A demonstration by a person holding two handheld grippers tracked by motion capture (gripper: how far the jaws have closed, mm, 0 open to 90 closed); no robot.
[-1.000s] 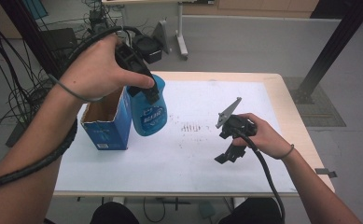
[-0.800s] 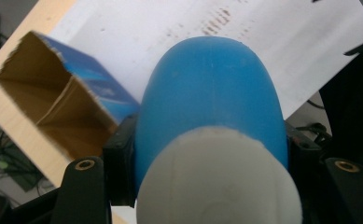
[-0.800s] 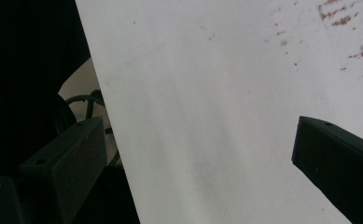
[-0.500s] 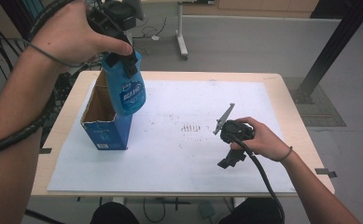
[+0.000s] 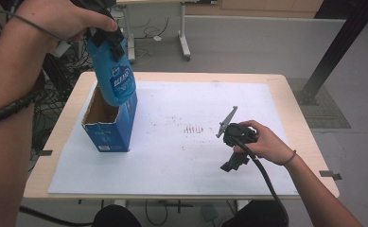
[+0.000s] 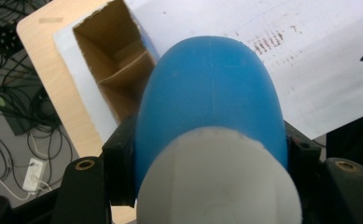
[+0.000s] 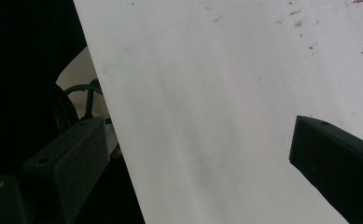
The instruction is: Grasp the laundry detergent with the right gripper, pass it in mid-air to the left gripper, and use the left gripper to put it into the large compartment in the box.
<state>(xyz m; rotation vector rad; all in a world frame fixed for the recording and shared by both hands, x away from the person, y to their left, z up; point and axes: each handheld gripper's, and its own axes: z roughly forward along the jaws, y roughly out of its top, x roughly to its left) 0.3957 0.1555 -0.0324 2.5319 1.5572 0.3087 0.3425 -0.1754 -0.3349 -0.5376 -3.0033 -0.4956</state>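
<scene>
Since the earlier frames the left gripper (image 5: 107, 35) has carried the blue bottle (image 5: 117, 80) up and toward the table's far left; it now hangs tilted over the open top of the blue carton (image 5: 109, 125), base at or just inside the mouth. Right gripper (image 5: 232, 158) has barely shifted, low over the white sheet (image 5: 181, 156) near the right front. Left jaws are clamped on the bottle's sides just below its white cap (image 6: 219, 179), per the left gripper view. Right jaws stand apart w/ nothing between them, only paper beyond. Progress, as a judgement: pick-up and carry done; lowering into the carton and letting go remain. Hard to tell: how deep the base sits, and which compartment it's over, since the bottle hides much of the cardboard divider (image 6: 123, 77). Label text is too small to read.
</scene>
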